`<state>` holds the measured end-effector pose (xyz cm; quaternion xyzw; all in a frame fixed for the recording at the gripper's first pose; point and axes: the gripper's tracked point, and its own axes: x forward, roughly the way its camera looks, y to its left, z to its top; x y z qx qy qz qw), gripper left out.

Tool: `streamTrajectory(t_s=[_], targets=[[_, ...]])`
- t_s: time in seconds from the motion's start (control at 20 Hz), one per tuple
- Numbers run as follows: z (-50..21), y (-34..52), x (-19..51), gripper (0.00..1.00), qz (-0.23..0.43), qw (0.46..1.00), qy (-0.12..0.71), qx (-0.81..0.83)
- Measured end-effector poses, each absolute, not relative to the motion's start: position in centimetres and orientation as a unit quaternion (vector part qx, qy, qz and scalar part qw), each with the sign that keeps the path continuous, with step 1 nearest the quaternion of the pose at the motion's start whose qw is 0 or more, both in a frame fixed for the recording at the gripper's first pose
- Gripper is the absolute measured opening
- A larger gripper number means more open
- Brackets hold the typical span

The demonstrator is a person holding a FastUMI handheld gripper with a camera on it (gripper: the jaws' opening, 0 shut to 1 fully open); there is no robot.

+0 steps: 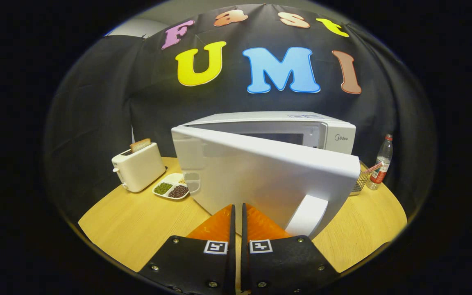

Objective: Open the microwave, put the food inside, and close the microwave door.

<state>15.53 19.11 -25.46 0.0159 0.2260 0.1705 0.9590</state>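
— How are your fingers set right now?

— My gripper (237,213) has its two fingers drawn nearly together, with only a thin slit left between them. Nothing sits in that slit; I am gripping nothing.

— What are they up against?

— The tips point at the lower edge of the microwave door (260,180), which stands swung partway open and fills the space just ahead of me. Whether the tips press on the door's face or stop just short of it, I cannot tell. The door's handle (306,216) stands just to the right of my right finger, apart from it.

— And the microwave itself?

— The microwave (285,129) is beyond the door, on the wooden table (137,225). Over the door's top edge I see a strip of the dark cavity opening, and the control panel at the right end.

— Where is the food?

— A divided dish (172,187) lies on the table to the left of the door, near its hinge side, holding green beans in one compartment and dark beans in another. Just beyond it, further left, a toaster (139,167) stands with a slice of bread (140,144) poking from its slot.

— Anything on the other side?

— To the right of the microwave, a wire basket (361,182) and, just beside it, an upright plastic bottle (381,164).
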Motion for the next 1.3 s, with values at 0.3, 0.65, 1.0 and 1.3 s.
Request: streamTrajectory(t_s=[0.3, 0.65, 1.0, 1.3], targets=[[-25.3, 17.8, 19.1, 0.05, 0.151, 0.964, 0.219, 0.015], [-25.2, 16.7, 23.0, 0.05, 0.136, 0.967, 0.214, 0.022], [-25.2, 16.0, 26.3, 0.05, 0.131, 0.97, 0.205, 0.022], [-25.1, 15.2, 28.2, 0.05, 0.117, 0.972, 0.199, 0.034]])
